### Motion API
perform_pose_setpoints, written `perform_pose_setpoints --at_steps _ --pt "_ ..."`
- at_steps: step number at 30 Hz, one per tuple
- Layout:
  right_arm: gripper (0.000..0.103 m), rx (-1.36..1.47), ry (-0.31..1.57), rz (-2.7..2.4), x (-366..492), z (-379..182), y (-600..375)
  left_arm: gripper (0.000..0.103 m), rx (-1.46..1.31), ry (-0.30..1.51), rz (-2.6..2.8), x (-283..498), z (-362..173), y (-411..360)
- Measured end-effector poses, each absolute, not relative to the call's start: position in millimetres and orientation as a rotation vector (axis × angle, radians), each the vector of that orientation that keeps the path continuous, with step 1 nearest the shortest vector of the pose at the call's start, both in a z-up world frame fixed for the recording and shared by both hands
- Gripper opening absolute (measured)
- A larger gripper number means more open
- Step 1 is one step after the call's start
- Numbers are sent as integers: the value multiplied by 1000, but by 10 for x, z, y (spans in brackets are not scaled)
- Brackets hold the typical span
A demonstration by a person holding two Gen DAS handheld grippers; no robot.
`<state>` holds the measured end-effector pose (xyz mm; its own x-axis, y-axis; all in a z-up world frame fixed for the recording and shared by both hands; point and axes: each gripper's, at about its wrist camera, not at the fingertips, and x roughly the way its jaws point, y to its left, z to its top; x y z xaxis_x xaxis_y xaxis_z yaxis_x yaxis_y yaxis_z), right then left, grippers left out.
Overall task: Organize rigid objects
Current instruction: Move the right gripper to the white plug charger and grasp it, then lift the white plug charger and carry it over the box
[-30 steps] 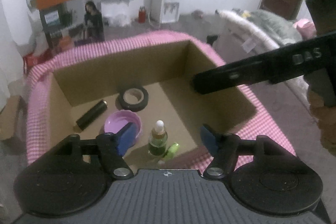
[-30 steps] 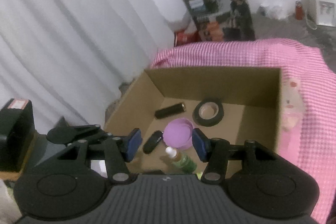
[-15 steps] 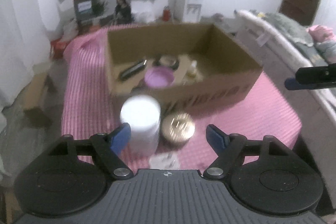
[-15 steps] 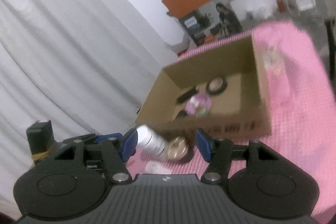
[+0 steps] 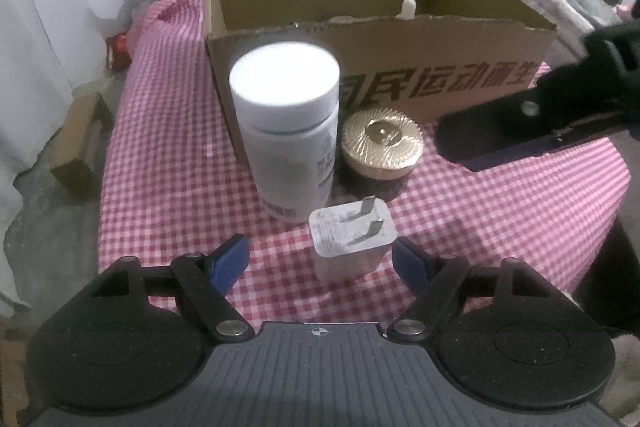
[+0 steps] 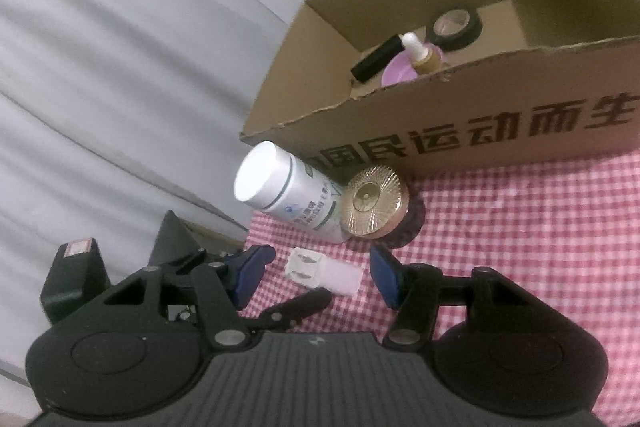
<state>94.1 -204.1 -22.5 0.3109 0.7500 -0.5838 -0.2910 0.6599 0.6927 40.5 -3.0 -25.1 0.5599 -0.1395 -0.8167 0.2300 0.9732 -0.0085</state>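
A white plug adapter (image 5: 352, 235) stands prongs-up on the pink checked cloth (image 5: 172, 155), between the open fingers of my left gripper (image 5: 322, 261). Behind it stand a white bottle (image 5: 286, 131) and a gold-lidded jar (image 5: 382, 145), in front of a cardboard box (image 5: 440, 83). My right gripper (image 6: 322, 275) is open and empty, with the adapter (image 6: 320, 271) seen between its fingers too. The right wrist view shows the bottle (image 6: 288, 191), the jar (image 6: 370, 203) and the box (image 6: 480, 131) holding a tape roll (image 6: 454, 27), a black tube (image 6: 378, 61), a dropper bottle (image 6: 422, 53) and a pink lid (image 6: 398, 71).
The right gripper's body (image 5: 540, 119) reaches in from the right, over the cloth. A small cardboard box (image 5: 78, 147) lies on the floor to the left. White curtains (image 6: 120, 67) hang to the left. The cloth's front edge is close under both grippers.
Both grippers have pulled back out of the box and come down low in front of it. The adapter, bottle and jar are now close; both grippers stay open.
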Motion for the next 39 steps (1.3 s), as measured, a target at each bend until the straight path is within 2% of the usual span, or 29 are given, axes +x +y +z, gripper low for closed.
perform_pose_setpoints --at_steps 12,18,23,27,34,39 --pt "56 550 1106 649 1130 -482 -1979 77 109 947 -260 426 -377 -79" --pt "55 563 1120 629 1168 -523 -1994 67 115 947 -261 441 -429 -132" --pt "48 574 1162 667 1126 -607 -1882 58 95 949 -264 428 -472 -111" --pt "41 572 1186 701 1110 -662 -1769 46 93 941 -253 405 -490 -123" --pt "30 561 1178 709 1095 -670 -1734 45 95 924 -266 345 -461 -215" --pt "29 569 1179 694 1032 -655 -1890 45 99 920 -305 332 -433 -343"
